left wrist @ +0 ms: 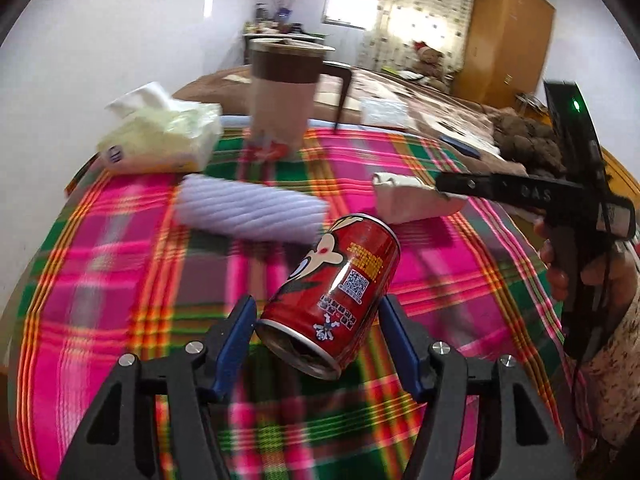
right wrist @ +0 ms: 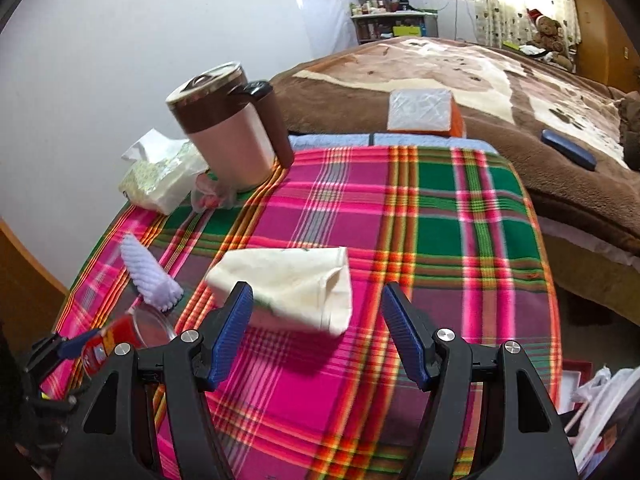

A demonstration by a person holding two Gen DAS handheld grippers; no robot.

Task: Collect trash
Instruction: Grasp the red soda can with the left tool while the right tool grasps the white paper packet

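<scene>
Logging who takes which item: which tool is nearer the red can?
Left. The left tool has the red can between its fingers; the right tool is off to the side, by the cream paper bag.

The red can (left wrist: 336,292) carries a QR code on its side, with a block of yellow characters above it and a row of white ones below, all too small to make out (they look Chinese). On the black body of the right gripper (left wrist: 532,194), seen from the left wrist, pale letters show that seem to read "DAS". The printing on the tissue pack (left wrist: 160,136) is blurred beyond reading.
</scene>
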